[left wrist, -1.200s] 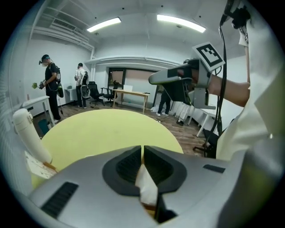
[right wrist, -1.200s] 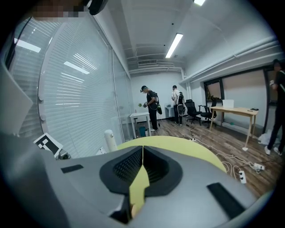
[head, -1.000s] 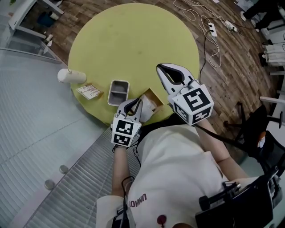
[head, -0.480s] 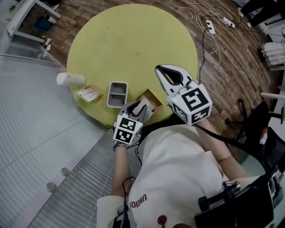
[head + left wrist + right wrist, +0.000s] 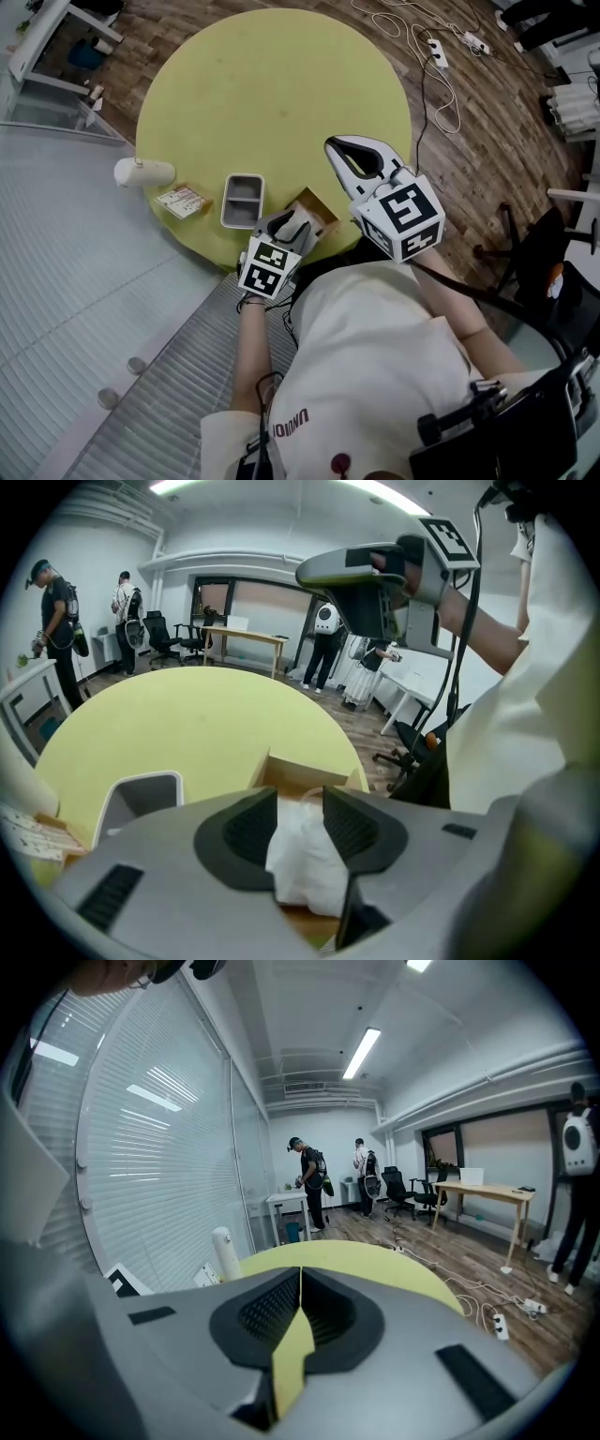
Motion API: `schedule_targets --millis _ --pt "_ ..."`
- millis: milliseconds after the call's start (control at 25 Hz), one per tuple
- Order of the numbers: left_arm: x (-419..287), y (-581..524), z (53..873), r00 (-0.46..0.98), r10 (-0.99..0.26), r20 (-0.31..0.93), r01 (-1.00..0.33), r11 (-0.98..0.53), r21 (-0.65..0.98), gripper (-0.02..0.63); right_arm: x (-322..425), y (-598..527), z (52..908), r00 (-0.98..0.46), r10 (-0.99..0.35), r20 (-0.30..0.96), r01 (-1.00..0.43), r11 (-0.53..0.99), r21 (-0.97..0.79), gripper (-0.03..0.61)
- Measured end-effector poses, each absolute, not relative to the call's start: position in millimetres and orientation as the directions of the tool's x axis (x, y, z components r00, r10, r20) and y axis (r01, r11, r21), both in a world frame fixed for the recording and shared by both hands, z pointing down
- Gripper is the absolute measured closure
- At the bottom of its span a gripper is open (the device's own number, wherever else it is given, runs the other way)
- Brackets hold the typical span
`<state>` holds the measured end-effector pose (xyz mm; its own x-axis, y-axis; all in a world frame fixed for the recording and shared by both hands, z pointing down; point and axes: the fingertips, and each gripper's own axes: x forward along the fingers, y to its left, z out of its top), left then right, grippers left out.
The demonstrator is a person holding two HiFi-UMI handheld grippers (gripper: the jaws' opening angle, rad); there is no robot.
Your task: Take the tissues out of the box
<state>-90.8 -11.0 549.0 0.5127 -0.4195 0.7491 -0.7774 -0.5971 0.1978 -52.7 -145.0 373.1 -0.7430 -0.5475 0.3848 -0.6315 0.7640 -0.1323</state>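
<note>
1. The left gripper (image 5: 300, 803) is nearest, at the table's near edge, tilted down into the open cardboard box (image 5: 322, 210). Its jaws have just been opening and stand wide. A crumpled white tissue (image 5: 302, 855) sticks up out of the box and fills the gap between them.
2. To the right, the right gripper (image 5: 300, 1279) hangs above the table. Its jaws are closed together with nothing between them.
3. Left of the box sits a gray tray (image 5: 243, 200).
4. Farther left lie a small printed packet (image 5: 184, 200) and a white bottle (image 5: 143, 172) on its side, at the table's left edge.
5. The round yellow table (image 5: 281, 84) stretches away beyond them.
</note>
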Motion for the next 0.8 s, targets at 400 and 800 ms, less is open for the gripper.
schedule_targets --millis 400,800 --pt "-83.6 -8.5 557.9 0.506 -0.365 0.782 -0.757 -0.623 0.199 0.437 -46.9 -144.9 375.1 -0.734 -0.555 0.392 -0.642 0.755 -0.133 0.558" --pt "-79.8 -3.9 566.5 0.469 -0.31 0.827 -0.738 -0.652 0.174 0.434 -43.5 -144.7 376.7 -0.728 -0.56 0.394 -0.649 0.749 -0.134 0.558"
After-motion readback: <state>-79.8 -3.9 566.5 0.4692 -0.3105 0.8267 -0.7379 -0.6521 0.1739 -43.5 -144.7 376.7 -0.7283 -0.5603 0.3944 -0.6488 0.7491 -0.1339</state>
